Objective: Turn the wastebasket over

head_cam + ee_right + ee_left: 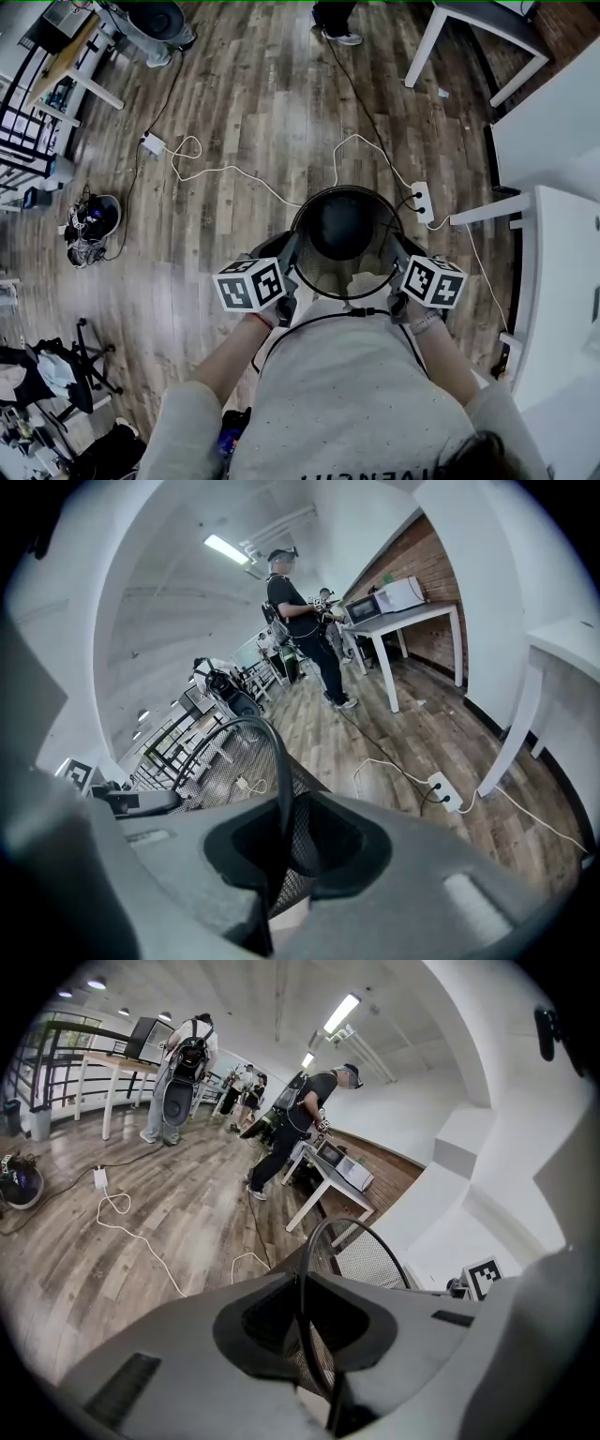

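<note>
A round black mesh wastebasket (342,234) hangs mouth-up in front of my body, above the wooden floor. My left gripper (289,258) is shut on the left side of its rim. My right gripper (401,255) is shut on the right side. In the left gripper view the thin black rim (305,1321) runs upright between the jaws, with mesh wall (370,1260) beyond it. In the right gripper view the rim (281,789) and mesh (302,841) likewise sit clamped between the jaws. The basket's underside is hidden.
A white power strip (421,200) with trailing cables lies on the floor just beyond the basket. White desks (553,281) stand close on the right and a white table (469,19) further back. Bags (89,225) lie at the left. People (300,1119) stand in the room.
</note>
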A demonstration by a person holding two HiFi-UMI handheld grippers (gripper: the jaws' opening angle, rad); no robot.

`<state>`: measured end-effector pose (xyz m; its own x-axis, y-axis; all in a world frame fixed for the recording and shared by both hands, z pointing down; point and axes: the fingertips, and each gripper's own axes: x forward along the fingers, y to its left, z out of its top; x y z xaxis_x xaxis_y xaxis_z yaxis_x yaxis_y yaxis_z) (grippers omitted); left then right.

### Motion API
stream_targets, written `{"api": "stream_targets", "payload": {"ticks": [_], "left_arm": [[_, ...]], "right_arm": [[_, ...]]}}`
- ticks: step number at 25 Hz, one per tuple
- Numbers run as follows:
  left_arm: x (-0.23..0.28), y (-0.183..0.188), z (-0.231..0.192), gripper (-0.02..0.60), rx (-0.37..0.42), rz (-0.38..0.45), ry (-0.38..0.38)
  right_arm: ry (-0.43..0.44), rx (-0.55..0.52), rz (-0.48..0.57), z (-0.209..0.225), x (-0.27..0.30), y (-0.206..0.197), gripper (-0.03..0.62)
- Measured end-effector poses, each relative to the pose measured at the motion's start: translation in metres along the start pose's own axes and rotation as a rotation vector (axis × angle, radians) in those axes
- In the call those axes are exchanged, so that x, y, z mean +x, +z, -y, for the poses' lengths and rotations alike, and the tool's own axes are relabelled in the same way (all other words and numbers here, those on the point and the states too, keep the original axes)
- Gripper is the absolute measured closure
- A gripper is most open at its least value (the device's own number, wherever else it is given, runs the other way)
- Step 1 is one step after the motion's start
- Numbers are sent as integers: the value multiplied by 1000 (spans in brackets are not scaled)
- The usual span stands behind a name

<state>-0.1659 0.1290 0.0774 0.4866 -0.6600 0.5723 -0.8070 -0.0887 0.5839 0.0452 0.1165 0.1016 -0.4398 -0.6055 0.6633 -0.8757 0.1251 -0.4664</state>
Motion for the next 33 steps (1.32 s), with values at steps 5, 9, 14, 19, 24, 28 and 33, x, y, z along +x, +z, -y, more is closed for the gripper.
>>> {"api": "stream_targets", "payload": {"ticks": [5, 9, 14, 19, 24, 28, 33], "left_arm": [[-5, -4, -5, 548, -13, 4, 10], [-8, -7, -7, 548, -20, 6, 9], [-7, -9, -8, 548, -29, 6, 8], [-8, -9, -7, 548, -26, 0, 8], [-5, -11, -6, 548, -25, -4, 9], [-1, -16, -2, 548, -28, -14, 10], [0, -23, 2, 548, -31, -28, 9]], "right_arm": [[-2, 1, -8, -5, -1, -7, 549], [-2, -4, -11, -6, -2, -9, 549], [-6, -1, -12, -6, -2, -11, 549], [-9, 7, -18, -5, -3, -13, 549], [-9, 14, -15, -2, -4, -14, 548], [-13, 18, -13, 4, -6, -15, 548], [-16, 25, -19, 10, -10, -19, 546]]}}
